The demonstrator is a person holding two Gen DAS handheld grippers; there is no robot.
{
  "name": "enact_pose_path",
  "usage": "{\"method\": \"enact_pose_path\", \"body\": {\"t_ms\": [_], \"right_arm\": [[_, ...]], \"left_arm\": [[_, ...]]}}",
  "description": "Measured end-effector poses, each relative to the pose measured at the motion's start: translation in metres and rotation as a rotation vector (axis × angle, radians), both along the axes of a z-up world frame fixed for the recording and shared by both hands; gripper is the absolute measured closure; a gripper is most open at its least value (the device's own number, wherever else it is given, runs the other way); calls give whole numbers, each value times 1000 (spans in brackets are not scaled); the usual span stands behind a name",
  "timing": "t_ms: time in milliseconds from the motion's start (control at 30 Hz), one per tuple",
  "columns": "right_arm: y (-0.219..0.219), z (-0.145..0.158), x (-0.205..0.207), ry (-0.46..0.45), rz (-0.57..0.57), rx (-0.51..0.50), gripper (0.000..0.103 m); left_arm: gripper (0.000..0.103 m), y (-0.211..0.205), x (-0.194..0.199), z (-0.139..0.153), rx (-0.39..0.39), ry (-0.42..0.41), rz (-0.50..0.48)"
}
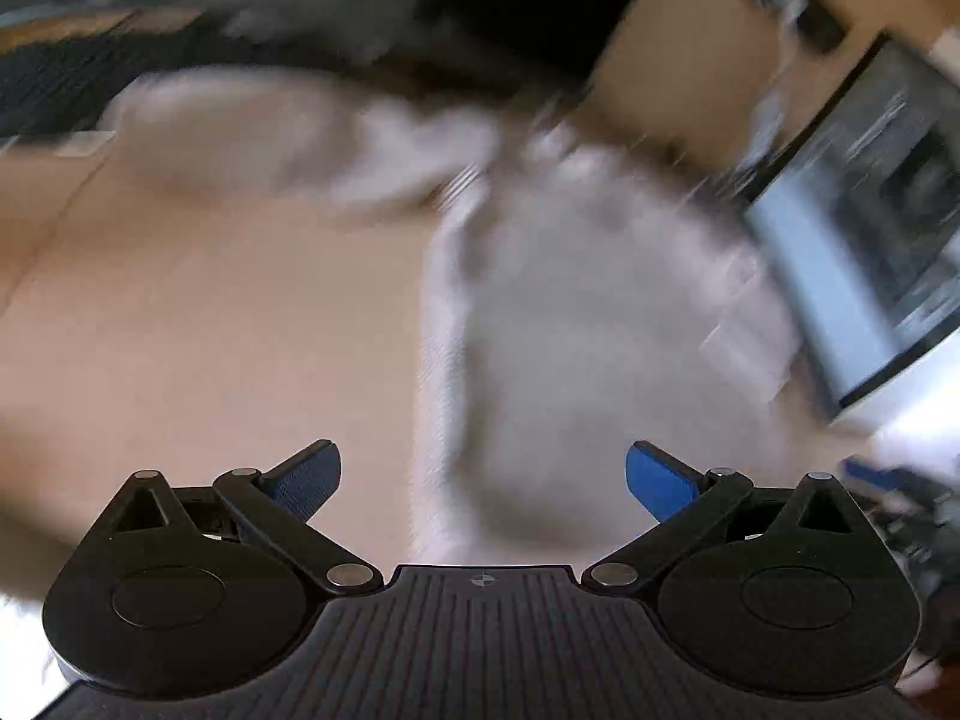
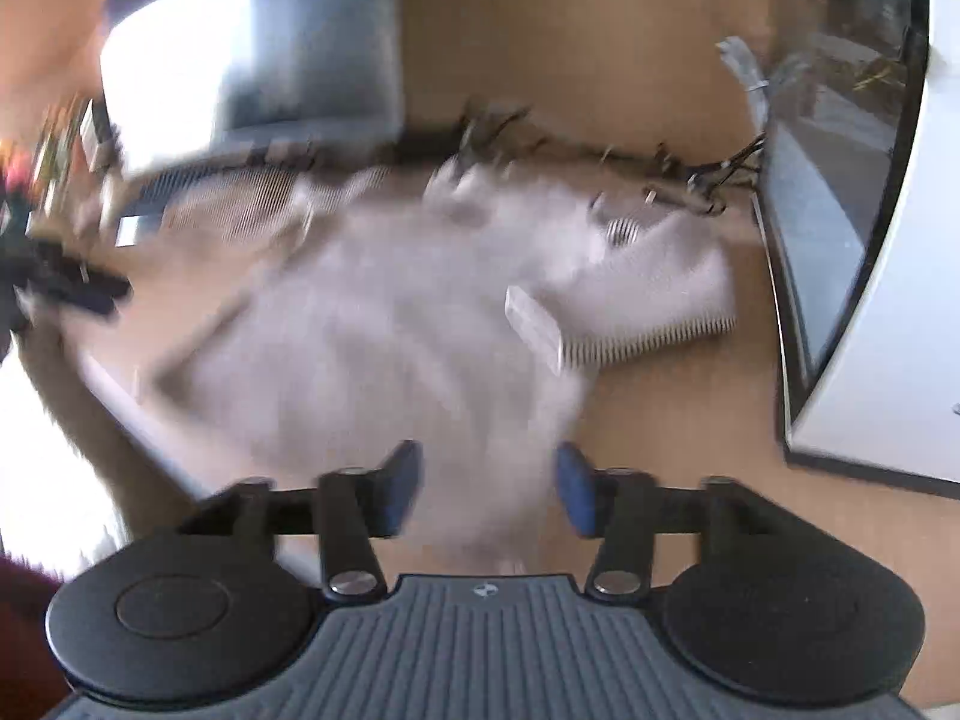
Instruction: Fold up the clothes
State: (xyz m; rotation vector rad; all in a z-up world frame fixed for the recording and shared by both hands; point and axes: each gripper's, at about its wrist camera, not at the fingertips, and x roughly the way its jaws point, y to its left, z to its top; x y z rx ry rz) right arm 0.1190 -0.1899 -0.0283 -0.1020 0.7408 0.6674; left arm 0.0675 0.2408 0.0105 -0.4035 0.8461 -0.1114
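Note:
A light grey garment [image 1: 576,324] lies spread on a tan wooden table [image 1: 210,324], blurred by motion in both views. My left gripper [image 1: 483,483] hovers open above the garment's near edge, with nothing between its blue pads [image 1: 309,480]. In the right wrist view the same garment [image 2: 384,324] stretches away with a ribbed cuff or hem [image 2: 648,336] at the right. My right gripper [image 2: 486,489] is open, and a strip of the grey cloth runs through the gap between its fingers; whether they touch it is unclear.
A monitor [image 1: 858,252] stands at the right edge in the left view. The right view shows a monitor [image 2: 852,228] at the right, a grey box [image 2: 270,60] at the back left, cables [image 2: 690,174] behind the garment, and the other gripper [image 2: 66,288], dark, at the left.

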Motion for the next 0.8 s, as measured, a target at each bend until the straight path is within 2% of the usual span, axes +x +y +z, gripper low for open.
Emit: {"method": "enact_pose_path", "body": {"t_ms": [67, 133, 200, 233, 333, 400, 433, 500, 567, 633, 733, 767, 800], "right_arm": [[14, 5, 20, -6, -63, 98, 32], [35, 3, 41, -28, -149, 160, 28], [57, -1, 56, -77, -232, 174, 28], [66, -2, 61, -102, -259, 150, 28], [81, -1, 64, -160, -293, 98, 28], [83, 2, 59, -204, -303, 59, 17], [83, 3, 56, -221, -302, 41, 16], [82, 6, 57, -203, -280, -13, 16], [85, 4, 57, -179, -242, -117, 16], [90, -2, 55, -186, -184, -245, 17], [108, -14, 48, -166, -83, -381, 21], [115, -20, 47, -172, -67, -434, 26], [123, -26, 46, -180, -51, -488, 35]], "left_arm": [[0, -19, 26, -2, -4, -118, -15], [0, -40, 51, -11, 86, -224, -22], [0, -55, 68, -24, 182, -296, -69], [0, -63, 76, -30, 230, -331, -96], [0, -70, 88, -58, 236, -294, -223], [0, -70, 84, -69, 224, -270, -287], [0, -70, 82, -73, 220, -262, -318], [0, -68, 73, -72, 208, -290, -348], [0, -66, 67, -73, 199, -287, -382], [0, -63, 62, -73, 184, -297, -410], [0, -57, 57, -73, 128, -269, -409], [0, -54, 57, -73, 103, -252, -401], [0, -52, 59, -73, 84, -244, -392]]}}
